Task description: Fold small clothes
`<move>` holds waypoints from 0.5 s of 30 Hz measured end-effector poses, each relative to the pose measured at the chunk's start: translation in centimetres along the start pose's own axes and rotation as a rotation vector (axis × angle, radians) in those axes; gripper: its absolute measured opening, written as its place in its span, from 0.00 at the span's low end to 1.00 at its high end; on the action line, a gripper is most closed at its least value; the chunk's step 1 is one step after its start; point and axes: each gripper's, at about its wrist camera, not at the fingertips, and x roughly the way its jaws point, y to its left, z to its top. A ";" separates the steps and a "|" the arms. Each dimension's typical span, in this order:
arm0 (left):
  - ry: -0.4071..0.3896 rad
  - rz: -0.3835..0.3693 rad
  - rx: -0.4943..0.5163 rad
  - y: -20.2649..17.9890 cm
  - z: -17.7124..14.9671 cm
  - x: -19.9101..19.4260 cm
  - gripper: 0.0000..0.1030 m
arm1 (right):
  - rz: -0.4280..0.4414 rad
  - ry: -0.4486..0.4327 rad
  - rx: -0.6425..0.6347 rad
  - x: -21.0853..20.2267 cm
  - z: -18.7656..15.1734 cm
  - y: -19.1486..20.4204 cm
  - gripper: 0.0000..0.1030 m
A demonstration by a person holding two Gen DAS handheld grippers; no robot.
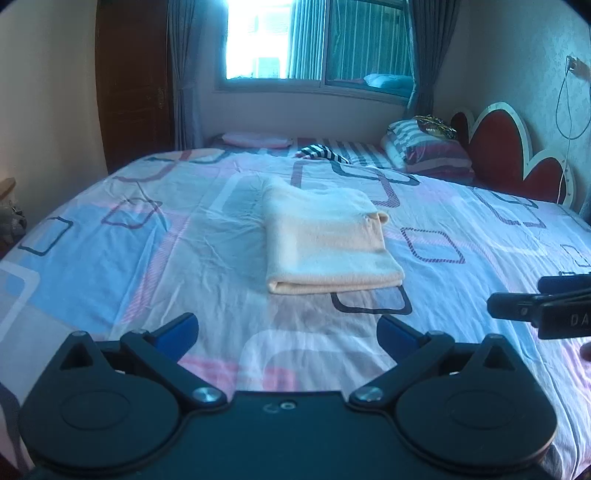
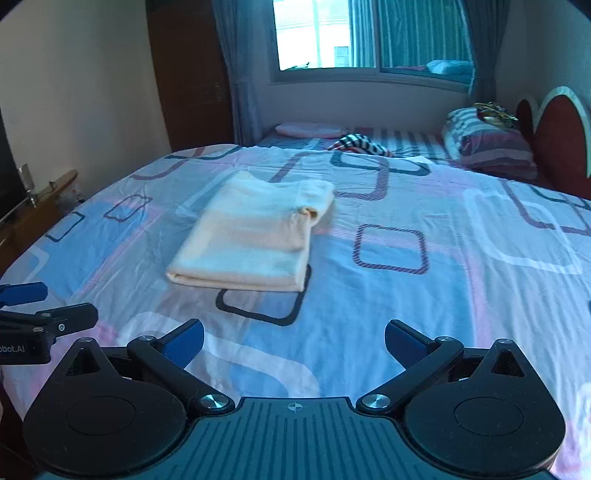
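the cloth (image 1: 325, 236) (image 2: 255, 236), a pale cream garment, lies folded into a flat rectangle on the sheet (image 1: 147, 258) (image 2: 424, 314), with its thick folded edge toward the cameras and a small rolled bit at its far right corner. nothing touches the cloth.

the left gripper (image 1: 288, 328) hangs over the sheet on the near side of the cloth, its blue-tipped fingers (image 1: 177, 330) spread wide apart with nothing between them. the right gripper (image 2: 294, 338) is also on the near side of the cloth, off to its right, fingers (image 2: 404, 343) likewise wide apart and empty.

beyond the cloth lie a striped garment (image 1: 325, 152) (image 2: 360, 144), a pink item (image 1: 255, 139) (image 2: 312, 130) and, to the right, a pillow (image 1: 428, 149) (image 2: 487, 142) against the red headboard (image 1: 517, 155) (image 2: 554, 140). a window (image 1: 317, 40) (image 2: 373, 35) sits behind them.
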 end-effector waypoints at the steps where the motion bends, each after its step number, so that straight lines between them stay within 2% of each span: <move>1: -0.002 -0.007 0.001 -0.2 0.0 -0.4 0.99 | 0.000 0.003 0.007 -0.4 -0.1 0.0 1.00; 4: -0.018 -0.011 0.006 -0.7 -0.2 -1.2 0.99 | 0.005 -0.001 0.014 -1.5 -0.3 0.4 1.00; 10: -0.037 -0.027 0.016 -1.5 -0.1 -2.4 0.99 | -0.001 -0.088 0.037 -4.1 -0.8 0.7 1.00; 15: -0.046 -0.026 0.017 -1.7 -0.1 -3.1 0.99 | -0.010 -0.107 0.042 -5.0 -0.6 0.6 1.00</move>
